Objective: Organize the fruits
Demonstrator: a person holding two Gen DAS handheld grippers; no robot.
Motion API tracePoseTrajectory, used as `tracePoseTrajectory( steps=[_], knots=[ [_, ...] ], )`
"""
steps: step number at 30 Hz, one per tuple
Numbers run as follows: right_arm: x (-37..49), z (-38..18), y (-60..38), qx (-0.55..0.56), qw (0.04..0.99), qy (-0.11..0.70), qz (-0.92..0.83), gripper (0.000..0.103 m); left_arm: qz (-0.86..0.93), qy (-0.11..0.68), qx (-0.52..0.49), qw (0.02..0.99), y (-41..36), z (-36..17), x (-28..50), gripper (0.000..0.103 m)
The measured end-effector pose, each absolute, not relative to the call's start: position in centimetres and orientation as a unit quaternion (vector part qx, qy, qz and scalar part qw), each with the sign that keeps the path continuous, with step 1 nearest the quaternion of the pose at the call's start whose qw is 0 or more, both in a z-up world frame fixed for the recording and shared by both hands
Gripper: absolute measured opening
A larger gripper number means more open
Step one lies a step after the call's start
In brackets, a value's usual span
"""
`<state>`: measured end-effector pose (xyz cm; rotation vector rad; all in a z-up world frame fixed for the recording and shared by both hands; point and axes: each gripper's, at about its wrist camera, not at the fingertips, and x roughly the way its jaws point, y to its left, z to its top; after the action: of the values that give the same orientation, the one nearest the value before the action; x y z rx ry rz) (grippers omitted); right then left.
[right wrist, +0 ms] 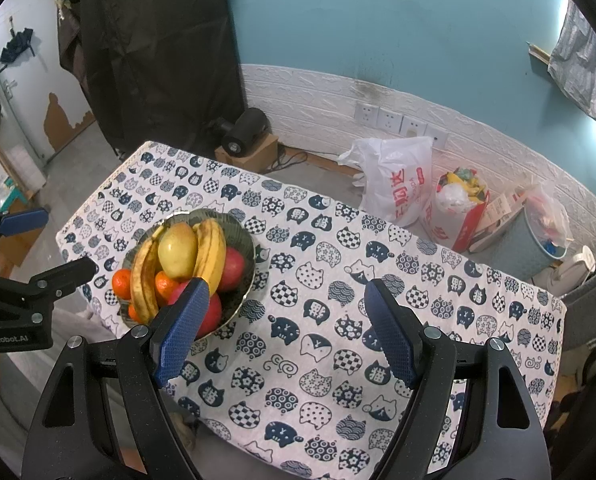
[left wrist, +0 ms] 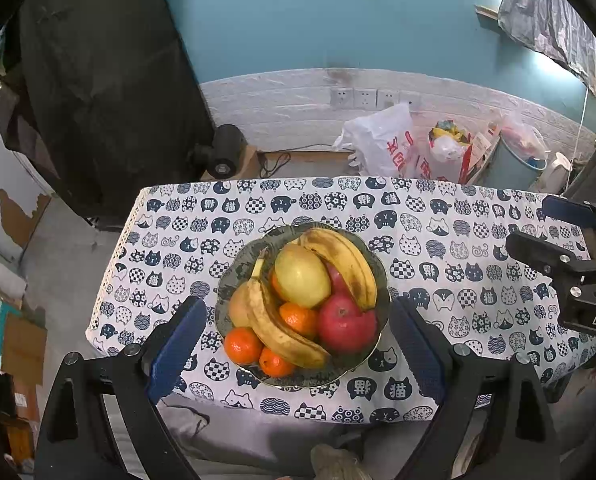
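Note:
A dark patterned bowl (left wrist: 371,258) sits on the cat-print tablecloth (left wrist: 457,280), full of fruit: two bananas (left wrist: 345,264), a yellow pear (left wrist: 302,278), a red apple (left wrist: 347,324) and several oranges (left wrist: 242,345). My left gripper (left wrist: 298,316) is open and empty, held above the table's near edge with the bowl between its blue pads (left wrist: 176,346). In the right wrist view the bowl (right wrist: 238,222) is at the left. My right gripper (right wrist: 288,292) is open and empty above the bare cloth right of the bowl.
The right gripper shows at the right edge of the left wrist view (left wrist: 569,252); the left gripper shows at the left edge of the right wrist view (right wrist: 30,280). Behind the table are white plastic bags (left wrist: 381,142), a blue bin (left wrist: 513,164) and a black device (left wrist: 222,152).

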<state>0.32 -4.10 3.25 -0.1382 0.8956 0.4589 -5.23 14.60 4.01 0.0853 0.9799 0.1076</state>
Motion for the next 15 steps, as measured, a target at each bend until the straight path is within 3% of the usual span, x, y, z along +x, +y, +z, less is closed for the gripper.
tracePoseTrajectory(
  steps=[15],
  knots=[
    [0.36,3.27,-4.08,-0.067,0.874,0.429,0.220,0.079,0.052,0.472,0.041,0.879,14.57,3.93,-5.11,0.094]
  ],
)
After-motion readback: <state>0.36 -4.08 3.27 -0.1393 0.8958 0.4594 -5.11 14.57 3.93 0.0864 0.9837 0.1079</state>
